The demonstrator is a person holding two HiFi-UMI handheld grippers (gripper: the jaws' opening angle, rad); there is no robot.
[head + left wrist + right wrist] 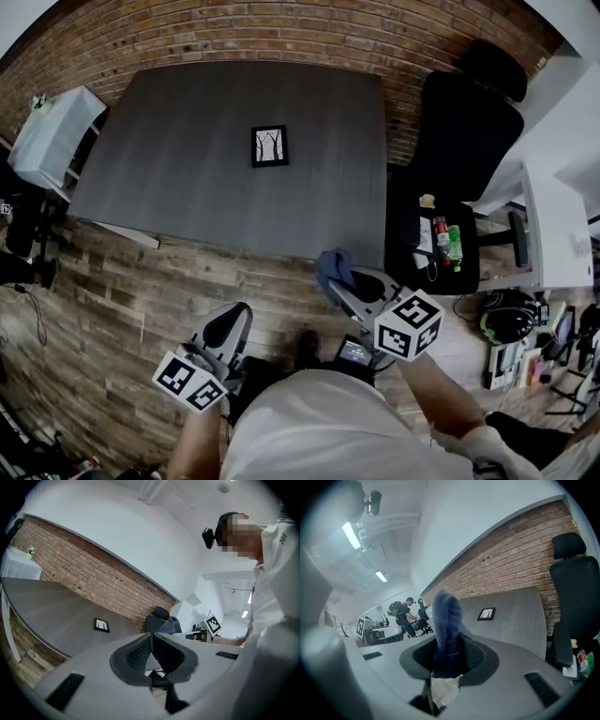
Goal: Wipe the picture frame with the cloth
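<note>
Now the right gripper [449, 656] clamps a blue cloth [446, 613], and the left gripper [151, 644] is pinched together on nothing. Both hang short of the grey table [178, 178], where the picture frame [270, 146] lies flat near the middle.

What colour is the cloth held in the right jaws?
The cloth is dark blue, clearest in the right gripper view.

No readable text, labels, brands or numbers anywhere in view.
</note>
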